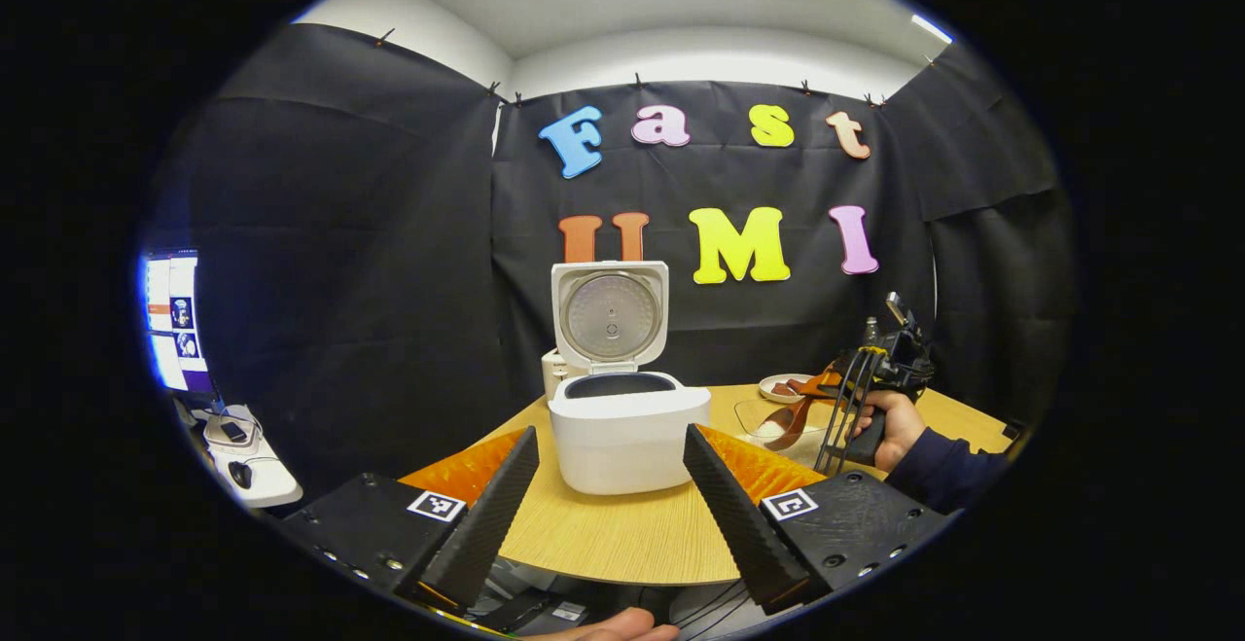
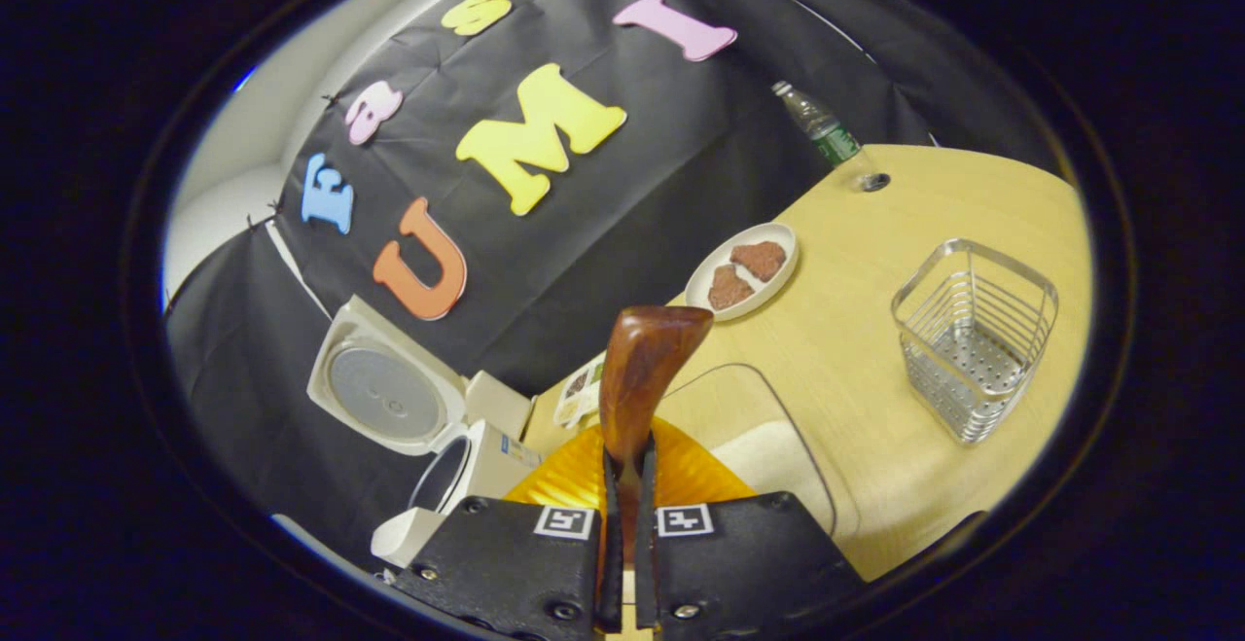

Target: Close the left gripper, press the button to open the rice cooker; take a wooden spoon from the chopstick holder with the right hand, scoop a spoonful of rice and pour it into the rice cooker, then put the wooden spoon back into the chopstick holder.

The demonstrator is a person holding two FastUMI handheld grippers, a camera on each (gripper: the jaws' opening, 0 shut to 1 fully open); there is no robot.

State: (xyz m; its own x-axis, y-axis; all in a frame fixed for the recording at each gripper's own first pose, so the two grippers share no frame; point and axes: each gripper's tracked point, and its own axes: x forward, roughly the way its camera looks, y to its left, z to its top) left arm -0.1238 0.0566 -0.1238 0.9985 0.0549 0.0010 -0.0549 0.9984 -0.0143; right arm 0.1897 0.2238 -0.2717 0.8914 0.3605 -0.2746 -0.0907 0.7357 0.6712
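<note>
The rice cooker (image 1: 627,427) stands on the bench (image 1: 622,534) with its lid (image 1: 610,315) swung upright, so the button step reads as done. The left gripper (image 1: 611,495) hangs at the near edge of the bench, facing the cooker, its fingers spread wide with nothing between them.

In the right gripper view, the right gripper (image 2: 627,485) has its fingers drawn narrow and clamped on the handle of the wooden spoon (image 2: 637,369), whose bowl rises ahead of the fingers. The chopstick holder (image 2: 976,335), a wire basket, stands empty to the right on the bench, so the spoon has already been taken out. Just below the spoon lies a clear container of rice (image 2: 768,451); the spoon sits above or beside it, and the pictures cannot settle whether it is touching the rice or carrying any. In the left gripper view the right gripper (image 1: 880,369) and the hand (image 1: 887,427) holding it show to the right of the cooker, with the spoon tilted down towards the container.

Judging by this, the task is near its middle: opening and picking up are complete, scooping is the step in hand. Still to come are carrying the rice left to the open pot, tipping it in, and returning the spoon to the holder. A plate (image 2: 742,269) with brown pieces and a bottle (image 2: 822,132) stand farther off, apart from the work.
</note>
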